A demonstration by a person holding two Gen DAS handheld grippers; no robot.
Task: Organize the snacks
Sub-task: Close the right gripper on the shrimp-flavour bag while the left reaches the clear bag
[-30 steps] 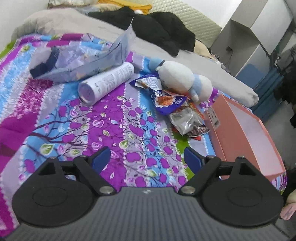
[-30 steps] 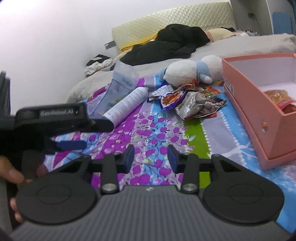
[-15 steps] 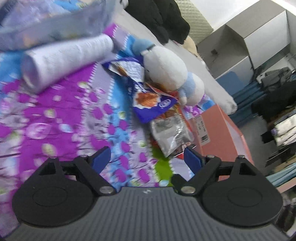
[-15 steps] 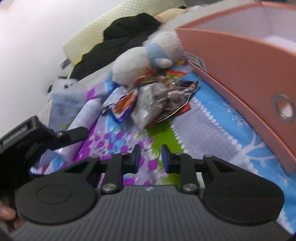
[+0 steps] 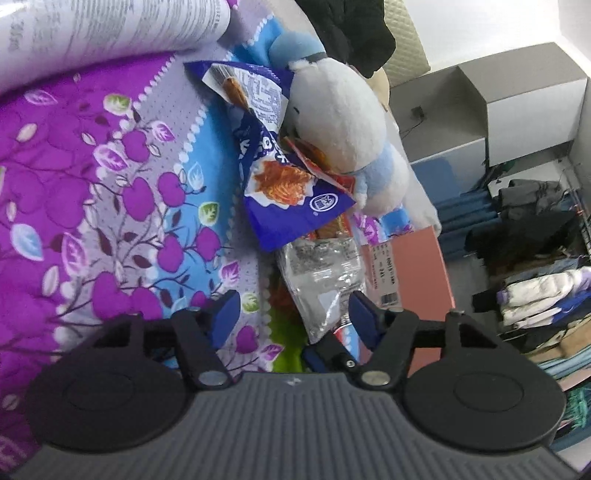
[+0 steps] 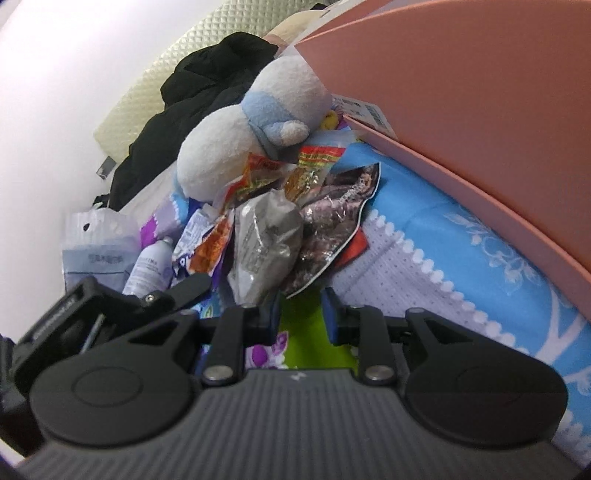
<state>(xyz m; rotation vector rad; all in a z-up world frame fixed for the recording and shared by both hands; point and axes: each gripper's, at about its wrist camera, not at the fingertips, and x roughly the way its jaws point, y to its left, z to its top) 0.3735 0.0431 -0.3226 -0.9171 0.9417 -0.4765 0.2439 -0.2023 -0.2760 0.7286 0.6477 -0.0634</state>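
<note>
On the flowered bedspread (image 5: 122,206) lies a pile of snack bags against a white and blue plush toy (image 5: 340,122). A blue bag (image 5: 291,195) lies on top, a silver bag (image 5: 321,273) below it. My left gripper (image 5: 294,315) is low over the silver bag's near end; its jaws are closing and the bag's end lies between them, unpressed. In the right wrist view the silver bag (image 6: 266,240), a dark foil bag (image 6: 332,221) and a red-orange bag (image 6: 273,173) lie just ahead of my right gripper (image 6: 300,317), which is open by a narrow gap with nothing in it.
A pink box (image 6: 480,110) stands close on the right of the pile, and its labelled end (image 5: 410,266) shows beside the silver bag. A white tube-shaped bottle (image 5: 110,29) and a clear plastic bag (image 6: 96,243) lie to the left. Dark clothes (image 6: 207,85) lie further back.
Both grippers have dropped and come in close to the snack pile, rolling as they went. The left jaws have narrowed around the silver bag's end. The right jaws have narrowed a little.
</note>
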